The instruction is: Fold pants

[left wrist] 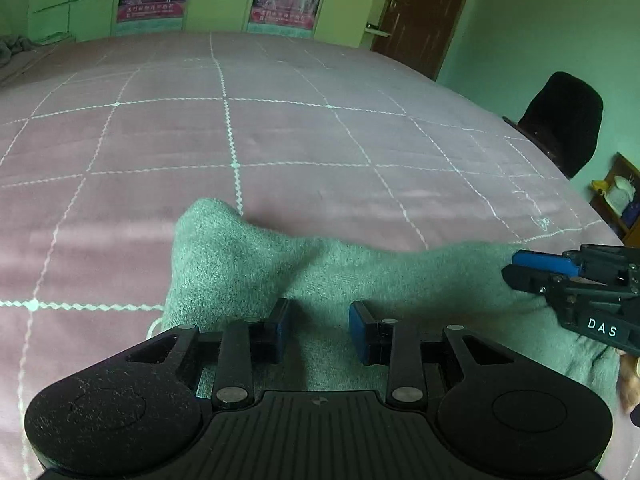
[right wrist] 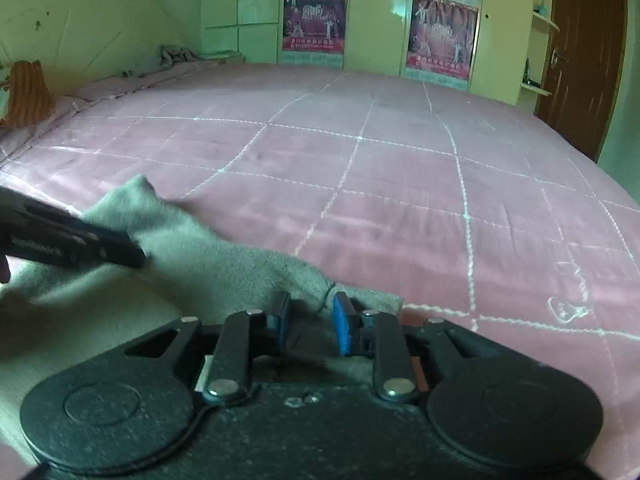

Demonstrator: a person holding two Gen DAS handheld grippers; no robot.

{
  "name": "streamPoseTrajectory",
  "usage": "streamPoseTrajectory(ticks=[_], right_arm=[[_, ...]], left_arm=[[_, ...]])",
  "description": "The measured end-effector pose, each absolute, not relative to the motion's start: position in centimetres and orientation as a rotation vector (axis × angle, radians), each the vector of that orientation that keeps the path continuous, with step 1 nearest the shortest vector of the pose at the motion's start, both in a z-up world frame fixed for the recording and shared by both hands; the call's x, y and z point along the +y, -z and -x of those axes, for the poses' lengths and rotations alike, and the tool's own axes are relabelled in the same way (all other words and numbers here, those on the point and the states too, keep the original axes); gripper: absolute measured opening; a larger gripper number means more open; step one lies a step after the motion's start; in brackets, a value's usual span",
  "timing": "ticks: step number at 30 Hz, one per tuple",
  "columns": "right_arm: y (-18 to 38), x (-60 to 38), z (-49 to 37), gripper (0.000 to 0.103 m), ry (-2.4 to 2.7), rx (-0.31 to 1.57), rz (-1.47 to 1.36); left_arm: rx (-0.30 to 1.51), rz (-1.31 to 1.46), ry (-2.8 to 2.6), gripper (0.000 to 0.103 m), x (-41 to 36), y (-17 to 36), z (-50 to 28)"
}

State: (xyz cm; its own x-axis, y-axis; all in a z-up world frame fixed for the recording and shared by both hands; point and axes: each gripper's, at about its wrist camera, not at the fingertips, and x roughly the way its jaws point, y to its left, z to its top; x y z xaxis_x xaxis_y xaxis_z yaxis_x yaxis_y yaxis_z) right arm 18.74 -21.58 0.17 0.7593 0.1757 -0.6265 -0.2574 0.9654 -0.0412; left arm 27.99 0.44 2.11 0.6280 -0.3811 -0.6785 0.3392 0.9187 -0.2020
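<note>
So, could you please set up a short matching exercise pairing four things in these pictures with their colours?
Things:
1. pants
2. bedspread
3. door
4. gripper pads

Colours:
A. dark brown
B. blue
C. grey
D. pink with white grid lines

Pairs: 1-C, 2-D, 3-A, 4-B

A wide bed point(left wrist: 304, 136) fills the room, covered in a pink quilt point(right wrist: 400, 208) stitched with a pale grid. Behind it stand pale yellow-green wardrobes point(right wrist: 240, 24) bearing two pink posters point(right wrist: 315, 18) — a dark brown door point(right wrist: 580, 52) sits to the right, beside small corner shelves point(right wrist: 538, 20). A black chair point(left wrist: 564, 120) stands at the bed's side against a green wall point(left wrist: 552, 32).
</note>
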Motion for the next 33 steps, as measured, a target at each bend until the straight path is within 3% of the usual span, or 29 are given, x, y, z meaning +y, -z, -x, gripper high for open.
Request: streamPoseTrajectory(ticks=[4,6,9,23,27,30,33], right_arm=[[-1.9,-21.6,-17.6,0.027,-0.242,0.633,0.125],[-2.4,-21.7,-16.2,0.038,-0.263,0.572,0.101],[0.2,-20.8,-16.8,0.040,-0.245,0.682,0.160],[-0.4,-19.9,-12.6,0.051,-0.197,0.681,0.204],[-0.7,-19.5,-10.4,0.056,-0.176,0.658,0.243],[-1.1,-19.9,-8.3,0.057,-0.184,0.593,0.219],[0.8,-20.2,-8.6,0.059,-0.183,0.680,0.207]], left_arm=[[0.733,-0.016,0.402,0.038,0.0,-3.6,-25.8],[0.748,-0.089,0.394,0.039,-0.7,-2.5,-25.9],[0.737,-0.145,0.372,0.040,-1.7,-3.1,-25.2],[0.726,-0.267,0.361,0.045,-1.7,-4.0,-18.9],[0.688,-0.310,0.356,0.054,-1.4,-4.6,-16.3],[0.686,-0.320,0.348,0.055,-1.1,-4.1,-14.8],[0.661,-0.338,0.336,0.055,-0.9,-4.3,-13.5]])
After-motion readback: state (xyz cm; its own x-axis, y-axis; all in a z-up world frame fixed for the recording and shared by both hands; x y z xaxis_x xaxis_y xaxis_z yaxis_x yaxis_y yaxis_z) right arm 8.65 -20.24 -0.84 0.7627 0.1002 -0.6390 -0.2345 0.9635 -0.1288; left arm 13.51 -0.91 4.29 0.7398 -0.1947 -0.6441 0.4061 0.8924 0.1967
